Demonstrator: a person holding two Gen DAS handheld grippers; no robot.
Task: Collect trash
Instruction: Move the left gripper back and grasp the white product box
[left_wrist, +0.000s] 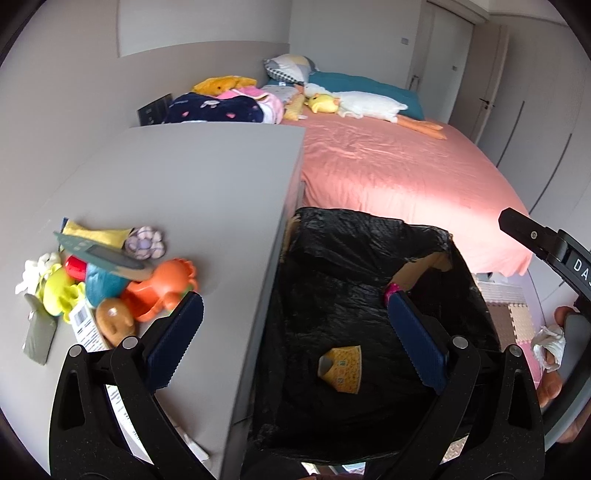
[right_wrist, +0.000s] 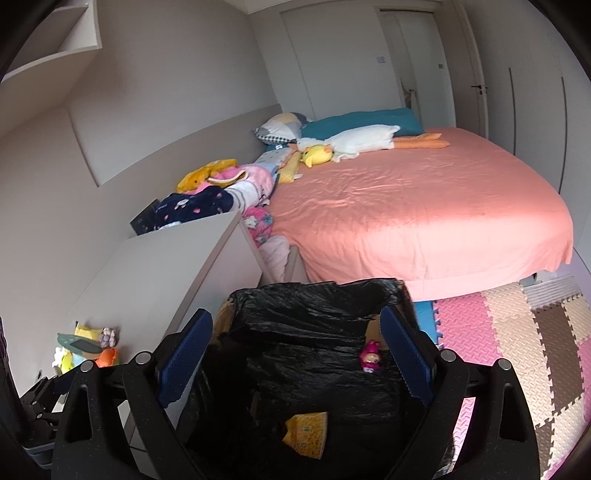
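Both tools are seen spread wide and empty — the left tool (left_wrist: 290, 341) and right tool (right_wrist: 295, 354) hang over the black-lined bin (left_wrist: 351, 266). Below and between the jaws, a yellow carton (left_wrist: 341, 369) lies inside the bin; a pink figure (right_wrist: 370, 356) rests near the right tool's right finger. Left of the left tool, toys (left_wrist: 155, 284) crowd the table (left_wrist: 184, 177) — these might be mistaken for trash, or the loose liner snagged.
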